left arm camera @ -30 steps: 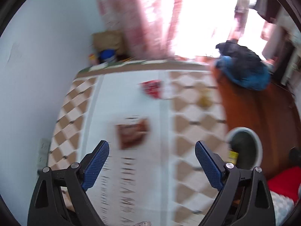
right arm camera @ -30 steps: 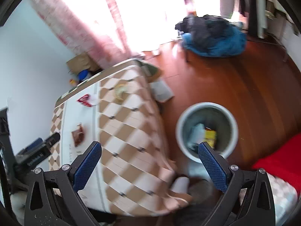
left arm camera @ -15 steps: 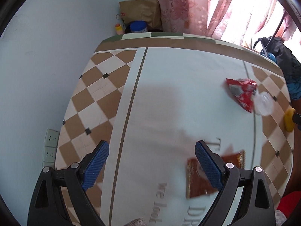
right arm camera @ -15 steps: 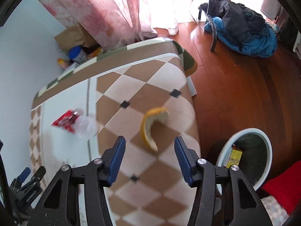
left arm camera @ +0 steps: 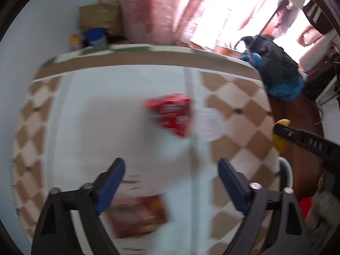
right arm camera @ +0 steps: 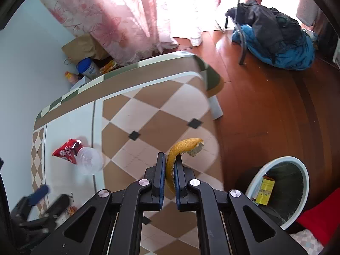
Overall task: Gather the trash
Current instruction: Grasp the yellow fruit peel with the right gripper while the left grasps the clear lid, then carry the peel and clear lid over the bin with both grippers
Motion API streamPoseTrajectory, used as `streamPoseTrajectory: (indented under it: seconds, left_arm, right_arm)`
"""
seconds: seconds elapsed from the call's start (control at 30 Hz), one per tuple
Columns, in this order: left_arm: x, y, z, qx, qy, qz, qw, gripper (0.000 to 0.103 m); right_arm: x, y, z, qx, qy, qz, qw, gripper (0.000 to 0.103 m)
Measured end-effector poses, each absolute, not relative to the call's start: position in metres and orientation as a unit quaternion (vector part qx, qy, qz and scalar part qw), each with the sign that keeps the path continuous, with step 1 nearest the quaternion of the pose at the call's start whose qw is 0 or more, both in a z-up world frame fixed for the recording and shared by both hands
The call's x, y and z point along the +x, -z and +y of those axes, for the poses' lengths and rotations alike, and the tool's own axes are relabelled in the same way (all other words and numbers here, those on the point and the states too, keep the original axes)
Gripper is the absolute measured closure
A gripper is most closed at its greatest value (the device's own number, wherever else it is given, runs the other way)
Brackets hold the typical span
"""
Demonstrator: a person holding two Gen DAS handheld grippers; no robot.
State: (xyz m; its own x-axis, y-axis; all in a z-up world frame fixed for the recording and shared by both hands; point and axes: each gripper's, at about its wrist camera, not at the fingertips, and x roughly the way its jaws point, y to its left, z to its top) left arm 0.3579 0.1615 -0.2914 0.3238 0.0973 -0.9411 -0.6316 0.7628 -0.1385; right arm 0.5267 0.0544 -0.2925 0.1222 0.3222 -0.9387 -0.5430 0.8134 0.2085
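My right gripper point(right arm camera: 169, 160) is shut on a curled yellow fruit peel point(right arm camera: 184, 145) and holds it above the table's right edge. The peel also shows in the left wrist view point(left arm camera: 280, 141) behind the right gripper's arm. A white trash bin point(right arm camera: 296, 161) with a yellow packet inside stands on the floor at the lower right. My left gripper point(left arm camera: 171, 170) is open and empty above the table. Beyond it lie a red snack wrapper point(left arm camera: 170, 111) and a clear plastic cup point(left arm camera: 207, 124). A brown wrapper point(left arm camera: 138, 214) lies just below the left fingers.
The table point(right arm camera: 148, 114) has a checkered brown and white cloth. A brown paper bag point(right arm camera: 82, 46), a blue-lidded tub point(right arm camera: 88, 68) and small bottles sit on the floor by the wall. A chair with dark and blue clothes point(right arm camera: 274, 40) stands on the wooden floor. Pink curtains hang behind.
My right gripper has closed on the peel and lifted it off the cloth. My left gripper has swung so the red wrapper is now ahead and the brown wrapper lies beneath it.
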Motion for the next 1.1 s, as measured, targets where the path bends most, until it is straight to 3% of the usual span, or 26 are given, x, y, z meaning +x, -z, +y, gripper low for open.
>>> streamPoseTrajectory:
  seconds: [0.2, 0.3, 0.67, 1.1]
  left_arm:
    - [0.41, 0.304, 0.148, -0.216, -0.233, 0.552, 0.771, 0.038]
    - [0.424, 0.309, 0.149, -0.19, -0.239, 0.564, 0.768, 0.067]
    - [0.395, 0.285, 0.14, -0.152, -0.27, 0.53, 0.789, 0.067]
    - [0.35, 0.184, 0.056, -0.114, -0.24, 0.458, 0.848, 0.067]
  right_arm:
    - [0.538, 0.296, 0.039, -0.089, -0.276, 0.598, 0.748, 0.095]
    - [0.54, 0.3, 0.036, -0.09, -0.274, 0.599, 0.747, 0.095]
    - [0.523, 0.29, 0.023, -0.087, -0.293, 0.585, 0.751, 0.095]
    - [0.471, 0.196, -0.069, -0.05, -0.329, 0.521, 0.786, 0.095]
